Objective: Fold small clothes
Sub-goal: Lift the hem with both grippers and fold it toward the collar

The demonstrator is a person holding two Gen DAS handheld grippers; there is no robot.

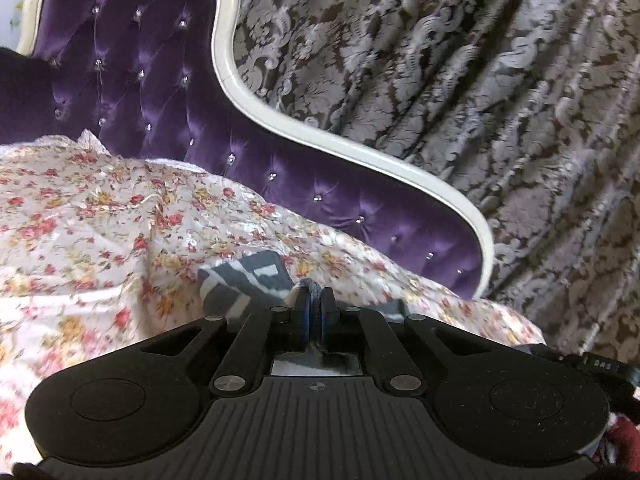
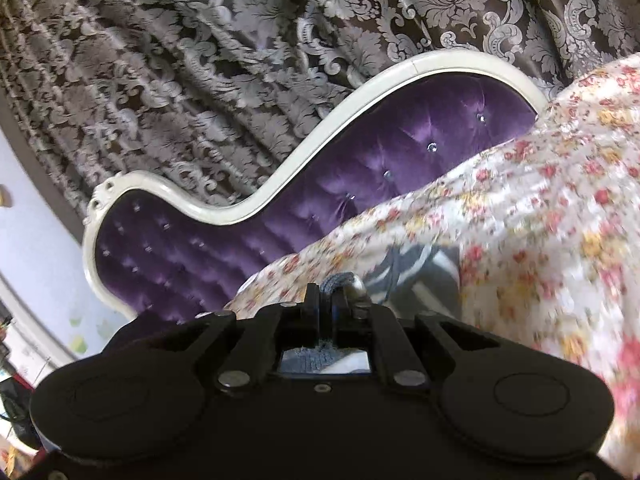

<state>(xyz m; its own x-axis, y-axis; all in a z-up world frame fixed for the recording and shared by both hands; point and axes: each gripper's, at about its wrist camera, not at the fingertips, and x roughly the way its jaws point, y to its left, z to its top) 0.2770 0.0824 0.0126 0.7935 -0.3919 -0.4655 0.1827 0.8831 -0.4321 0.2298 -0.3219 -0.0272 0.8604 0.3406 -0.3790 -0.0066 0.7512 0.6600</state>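
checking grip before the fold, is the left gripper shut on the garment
Shut: the left gripper pinches the grey-and-white patterned knit garment between its fingers.

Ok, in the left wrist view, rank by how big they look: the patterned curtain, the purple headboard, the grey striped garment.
1. patterned curtain, largest.
2. purple headboard, smaller.
3. grey striped garment, smallest, though the left gripper hides part of it, so its true size is unsure.

Your grey garment with white stripes [image 1: 244, 280] hangs bunched over the floral bedspread, its knit edge pinched near each camera.
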